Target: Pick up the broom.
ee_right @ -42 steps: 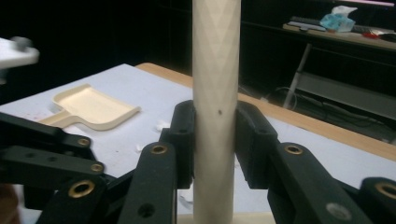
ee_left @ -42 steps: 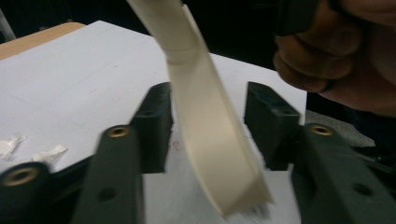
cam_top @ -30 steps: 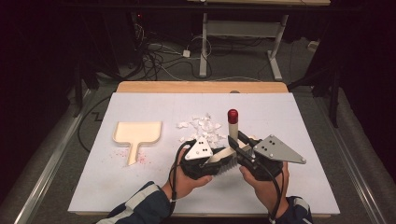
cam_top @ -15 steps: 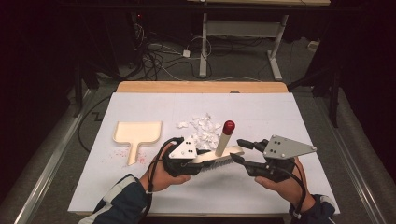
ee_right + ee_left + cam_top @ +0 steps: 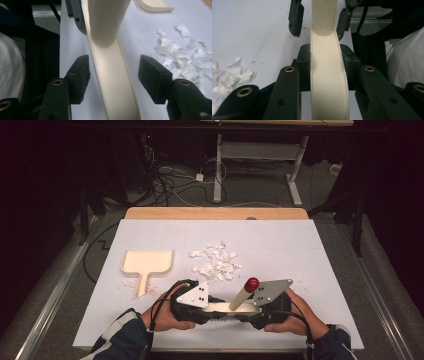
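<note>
Cream plastic runs between both your tools: the brush (image 5: 227, 307), a pale curved back with dark bristles under it, lies level near the table's (image 5: 310, 250) front edge. Your left tool (image 5: 212, 306) is clamped on that back, pads pressing both flanks in the left gripper view (image 5: 329, 82). Your right tool (image 5: 250, 309) has just been opening; its pads (image 5: 155, 77) stand clear of the brush on either side. The brush handle rises slantwise to a red cap (image 5: 251, 283). No writing or label can be read on anything. Just beyond the tools lies a heap of white paper scraps (image 5: 216, 262); to their left a cream dustpan (image 5: 147, 262) lies flat, well apart, faint red specks around its handle.
</note>
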Motion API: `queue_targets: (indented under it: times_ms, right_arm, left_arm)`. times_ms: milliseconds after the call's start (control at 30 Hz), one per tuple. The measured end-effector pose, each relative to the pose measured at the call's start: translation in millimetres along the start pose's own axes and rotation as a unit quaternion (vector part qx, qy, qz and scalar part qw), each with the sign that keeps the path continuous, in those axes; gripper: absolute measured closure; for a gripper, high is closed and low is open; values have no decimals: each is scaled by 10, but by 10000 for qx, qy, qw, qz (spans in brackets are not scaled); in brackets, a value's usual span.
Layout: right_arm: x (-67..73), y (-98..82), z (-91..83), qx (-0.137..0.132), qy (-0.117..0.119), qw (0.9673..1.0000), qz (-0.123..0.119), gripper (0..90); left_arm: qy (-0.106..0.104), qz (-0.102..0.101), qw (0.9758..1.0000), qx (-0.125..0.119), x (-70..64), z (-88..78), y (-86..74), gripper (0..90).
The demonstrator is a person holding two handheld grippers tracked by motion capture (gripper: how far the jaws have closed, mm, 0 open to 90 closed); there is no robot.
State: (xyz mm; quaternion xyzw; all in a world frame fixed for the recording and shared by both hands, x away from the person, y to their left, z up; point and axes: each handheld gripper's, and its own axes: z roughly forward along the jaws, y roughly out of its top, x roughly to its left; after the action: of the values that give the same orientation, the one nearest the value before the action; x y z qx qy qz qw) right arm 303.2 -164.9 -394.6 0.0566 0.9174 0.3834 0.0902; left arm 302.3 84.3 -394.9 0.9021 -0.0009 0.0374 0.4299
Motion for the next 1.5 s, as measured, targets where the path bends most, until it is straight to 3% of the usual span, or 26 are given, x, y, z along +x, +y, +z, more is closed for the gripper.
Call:
queue_targets:
  times_ms: [67,133,267,333,367,467,500,533,567,633,800,933,1067,1100,1133,1167,1200,1233,1267,1300,1367,1400,1433,1467,1500]
  right_arm:
    - [-16,-17,41,11,176,9998,-57,513]
    - [-25,-37,58,-29,328,9994,-68,614]
    - [-37,-68,65,-102,515,9986,-50,644]
    - [-42,-77,62,-177,585,9981,-16,668]
    - [-47,-77,60,-247,594,9979,-52,671]
    - [-38,-52,43,-320,447,9985,-55,678]
    - [-34,-48,36,-288,353,9989,-49,678]
    - [-45,-51,31,-280,287,9992,-64,679]
    - [-64,-58,26,-316,265,9991,-79,678]
    - [-72,-77,-3,-261,144,9995,105,678]
    - [-122,-108,-69,-210,-158,9996,125,678]
    - [-180,-123,-127,-318,-408,9982,304,678]
    - [-227,-141,-179,-428,-676,9954,522,677]
    - [-241,-149,-191,-485,-697,9946,596,678]
    - [-258,-154,-200,-521,-718,9939,657,678]
    - [-273,-160,-207,-534,-757,9935,668,678]
    - [-273,-160,-207,-534,-757,9935,668,678]
    - [-284,-164,-213,-516,-903,9920,719,678]
    - [-290,-166,-215,-489,-971,9913,743,678]
    - [-296,-167,-217,-465,-1050,9903,783,678]
    - [-307,-171,-223,-434,-1197,9882,856,678]
    - [-317,-176,-229,-447,-1236,9877,853,678]
    - [-317,-176,-229,-447,-1236,9877,853,678]
    - [-326,-182,-243,-466,-1316,9861,902,678]
    - [-334,-185,-251,-454,-1373,9852,918,678]
  left_arm:
    - [6,15,10000,28,-4,19,0,654]
    - [-7,-32,10000,-3,10,32,-8,654]
    - [-77,-40,9999,-79,22,34,-20,649]
    - [-129,-136,9995,-265,49,2,-34,627]
    - [-130,-169,9993,-321,60,-13,-39,623]
    - [143,-252,9987,-428,72,-74,-51,561]
    - [290,-305,9979,-494,76,-103,-56,499]
    - [290,-305,9979,-494,76,-103,-56,442]
    - [623,-452,9956,-539,87,-152,-65,403]
    - [886,-570,9930,-538,95,-189,-84,357]
    - [1481,-778,9847,-494,104,-286,-167,267]
    - [1939,-872,9755,-563,92,-398,-248,246]
    - [2411,-926,9646,-537,63,-503,-346,240]
    - [2411,-926,9646,-537,63,-503,-346,240]
    - [2546,-952,9612,-468,53,-547,-409,240]
    - [2582,-1016,9596,-469,51,-569,-444,240]
    - [2582,-1016,9596,-469,51,-569,-444,240]
    - [2654,-1058,9572,-460,49,-587,-478,240]
    - [2801,-1122,9526,-394,40,-621,-547,240]
    - [2874,-1149,9503,-336,35,-633,-582,240]
    - [2911,-1165,9492,-272,31,-646,-619,240]
    - [3002,-1202,9462,-111,20,-656,-695,240]
    - [3002,-1202,9462,-111,20,-656,-695,240]
    - [3122,-1240,9419,24,2,-660,-776,240]
    - [3168,-1261,9400,112,-7,-665,-815,240]
